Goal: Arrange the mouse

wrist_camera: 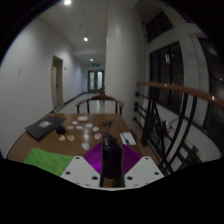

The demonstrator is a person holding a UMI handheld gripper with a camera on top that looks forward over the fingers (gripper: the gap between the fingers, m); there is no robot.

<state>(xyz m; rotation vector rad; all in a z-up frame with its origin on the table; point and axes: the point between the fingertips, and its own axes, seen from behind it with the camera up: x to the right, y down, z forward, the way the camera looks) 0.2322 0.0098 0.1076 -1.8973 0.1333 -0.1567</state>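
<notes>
- Mouse (111, 158): a dark, upright-looking object sits between the two fingers, against the purple pad; it is most likely the mouse, though its shape is hard to read.
- Gripper (111, 165): the jaws appear closed onto this dark object, with both pads pressing its sides, so I judge it held and lifted clear of the table (40, 140).
- Green mat (45, 160): it lies on the near part of the table, just beside the fingers, and looks like the likely resting place for the mouse.
- Farther along the table are a dark laptop-like item (45, 126), several small white bits (82, 128) and a keyboard (127, 138); a chair (99, 102) stands at the far end.
- Progress, as a judgement: the pick-up seems done, while setting the mouse down in its proper place and letting go are not yet done.
</notes>
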